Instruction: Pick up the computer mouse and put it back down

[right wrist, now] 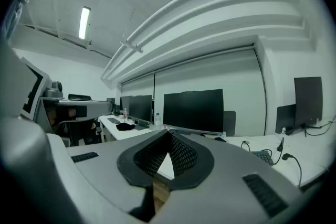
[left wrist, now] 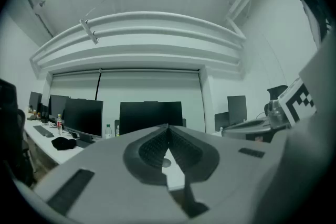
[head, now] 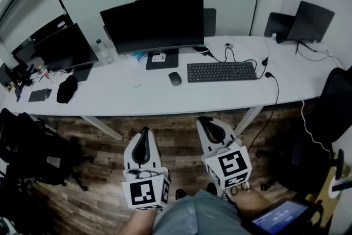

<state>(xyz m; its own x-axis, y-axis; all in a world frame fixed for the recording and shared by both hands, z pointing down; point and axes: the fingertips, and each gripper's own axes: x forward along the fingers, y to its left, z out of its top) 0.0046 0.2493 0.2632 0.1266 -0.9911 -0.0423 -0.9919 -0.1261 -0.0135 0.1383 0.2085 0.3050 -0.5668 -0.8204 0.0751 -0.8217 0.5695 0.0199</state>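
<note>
While mouse (head: pixel 175 78) sits on table (head: pixel 137 99) left of keyboard (head: pixel 221 71), left gripper (head: pixel 144 130) and right gripper (head: pixel 204 120) hang nearer.
Both pairs of jaws fully closed, empty.

Head view stared steeply down at the desk (head: pixel 137 97), gripper views faced it level from a bit back, all sharing the middle monitor (head: pixel 152 22).

- You have no word, brand or number to read in any of these views.
- The left cube (head: pixel 146 193) on your left gripper (head: pixel 144 131) and the right cube (head: pixel 232 165) on your right gripper (head: pixel 204 120) carry only black-and-white square marker patterns, no letters or digits.
- The keyboard (head: pixel 221 71) on the worktop (head: pixel 110 97) has key legends too small to read.
- The white tag (head: pixel 159 57) on the monitor stand is blurred.
- The bottle (head: pixel 102 51) has a label too small to read.
- The lit screen (head: pixel 280 217) at your lower right shows only a blue glow.
</note>
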